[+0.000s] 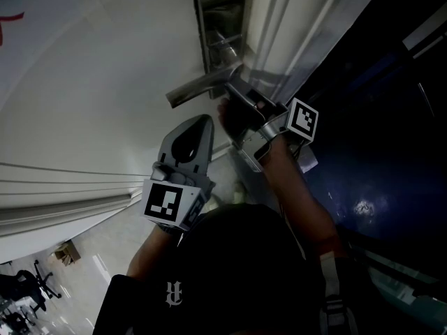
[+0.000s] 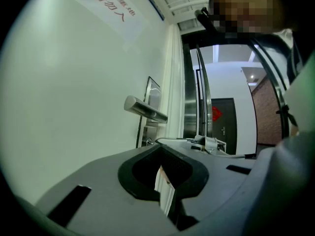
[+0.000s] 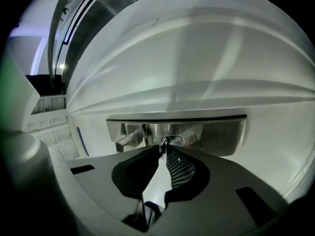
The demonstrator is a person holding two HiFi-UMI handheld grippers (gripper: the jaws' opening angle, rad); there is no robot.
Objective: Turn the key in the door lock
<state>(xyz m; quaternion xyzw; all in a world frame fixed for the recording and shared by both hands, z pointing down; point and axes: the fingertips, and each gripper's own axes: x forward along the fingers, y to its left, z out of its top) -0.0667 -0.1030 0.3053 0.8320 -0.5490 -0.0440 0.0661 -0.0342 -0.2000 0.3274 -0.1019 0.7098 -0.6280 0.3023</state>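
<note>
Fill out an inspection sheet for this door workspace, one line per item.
Surface: white door, bare apart from its hardware.
Job's things: key with key ring at the lock plate; lever handle beside it.
Clutter: nothing seen.
Grippers: right gripper shut on the key; left gripper shut, empty, held back from the lock.
Cables: thin cable on the right gripper.
Surroundings: corridor with a dark door; office chair on the floor.

Left gripper (image 2: 161, 154) has its fingers (image 2: 180, 168) basically pressed together, nothing between them. Up ahead a silver lever handle (image 2: 145, 109) sticks out from its lock plate (image 2: 154, 90) on the white door (image 2: 74, 92).
</note>
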